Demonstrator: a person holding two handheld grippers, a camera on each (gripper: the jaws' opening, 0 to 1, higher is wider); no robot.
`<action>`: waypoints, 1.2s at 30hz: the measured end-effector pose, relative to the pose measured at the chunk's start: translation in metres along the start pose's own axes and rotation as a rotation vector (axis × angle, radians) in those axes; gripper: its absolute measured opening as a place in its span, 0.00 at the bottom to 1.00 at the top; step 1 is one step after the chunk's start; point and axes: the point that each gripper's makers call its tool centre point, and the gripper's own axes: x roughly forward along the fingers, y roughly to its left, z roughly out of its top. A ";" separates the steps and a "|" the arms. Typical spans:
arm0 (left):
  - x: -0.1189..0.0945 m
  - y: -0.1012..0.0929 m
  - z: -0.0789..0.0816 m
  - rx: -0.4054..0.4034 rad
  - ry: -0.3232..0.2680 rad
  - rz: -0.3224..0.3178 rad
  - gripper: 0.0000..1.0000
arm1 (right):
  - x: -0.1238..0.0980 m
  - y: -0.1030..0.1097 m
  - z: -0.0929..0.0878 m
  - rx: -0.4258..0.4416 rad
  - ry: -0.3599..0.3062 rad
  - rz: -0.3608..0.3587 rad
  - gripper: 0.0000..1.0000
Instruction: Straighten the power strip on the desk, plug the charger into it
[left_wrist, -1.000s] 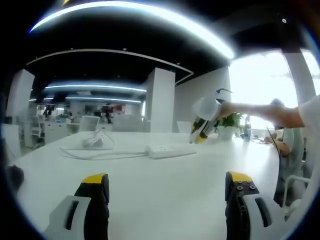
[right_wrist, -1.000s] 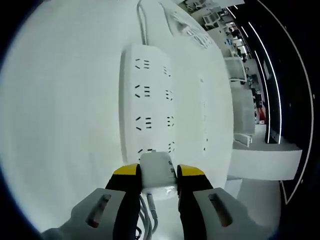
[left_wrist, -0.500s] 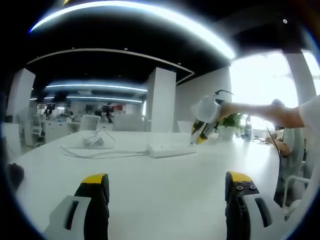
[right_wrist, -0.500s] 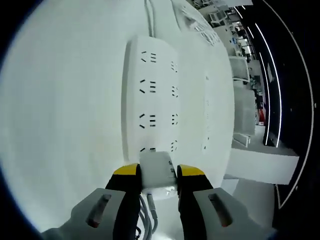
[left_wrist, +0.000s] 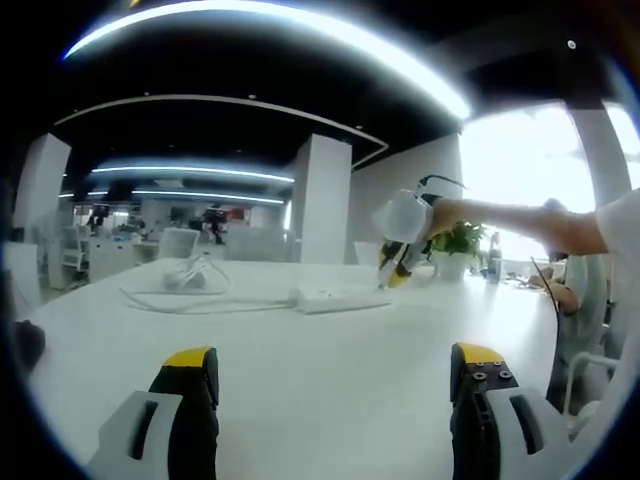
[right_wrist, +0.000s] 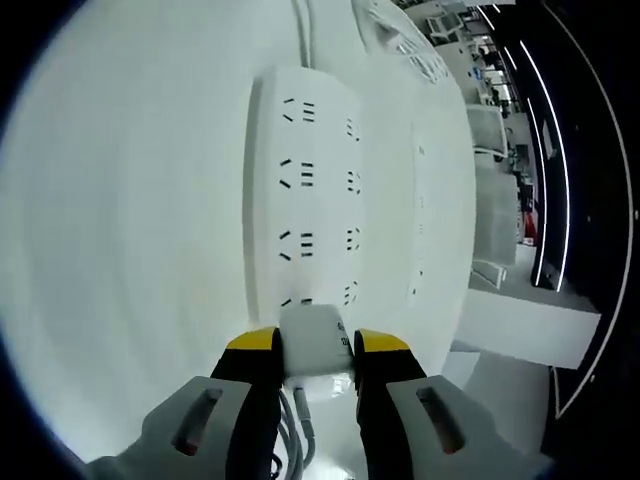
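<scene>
A white power strip (right_wrist: 305, 195) lies flat on the white desk (right_wrist: 130, 230), several socket rows facing up, its cord running off at the top. My right gripper (right_wrist: 312, 350) is shut on a white charger (right_wrist: 317, 340) held just over the strip's near end. In the left gripper view the same strip (left_wrist: 340, 298) lies far across the desk, with the right gripper (left_wrist: 398, 265) tilted down at its right end. My left gripper (left_wrist: 335, 385) hangs open above the desk with nothing between its jaws.
A coil of white cable (left_wrist: 185, 285) lies on the desk left of the strip. A person's arm (left_wrist: 540, 225) reaches in from the right. A potted plant (left_wrist: 458, 245), office chairs and a white pillar (left_wrist: 322, 200) stand beyond the desk.
The right gripper with the charger has drifted slightly along the strip's near end and a little left in the left gripper view. The left gripper has stayed still.
</scene>
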 end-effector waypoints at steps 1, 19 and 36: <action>0.000 0.000 0.000 -0.002 -0.002 -0.001 0.99 | 0.000 0.000 0.001 0.000 0.000 0.002 0.26; 0.007 -0.005 -0.002 -0.002 0.010 -0.012 0.99 | 0.007 -0.002 0.001 0.023 -0.021 0.095 0.26; 0.008 -0.015 -0.002 0.018 0.023 -0.031 0.99 | 0.011 0.004 0.017 -0.036 -0.004 0.119 0.26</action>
